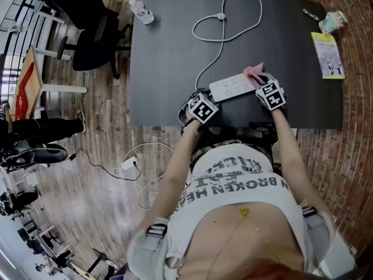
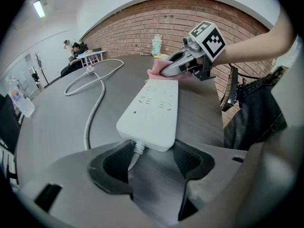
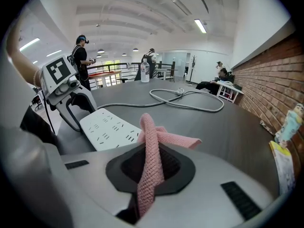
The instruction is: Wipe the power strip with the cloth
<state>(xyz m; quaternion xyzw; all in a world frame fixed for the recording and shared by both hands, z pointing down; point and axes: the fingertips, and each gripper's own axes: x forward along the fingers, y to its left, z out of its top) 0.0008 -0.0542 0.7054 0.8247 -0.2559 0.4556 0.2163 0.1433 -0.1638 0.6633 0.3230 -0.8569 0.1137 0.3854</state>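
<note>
My left gripper (image 2: 152,152) pinches the cord end of the white power strip (image 2: 153,107) lying on the dark table (image 2: 57,127). My right gripper (image 3: 150,172), jaws closed on the pink cloth (image 3: 151,139), holds it at the strip's far end.

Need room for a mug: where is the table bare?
Bare: left, between water bottle and cable; right, between cable and yellow leaflet. Crowded: near edge, with power strip, pink cloth, left hand-held gripper and right hand-held gripper.
</note>
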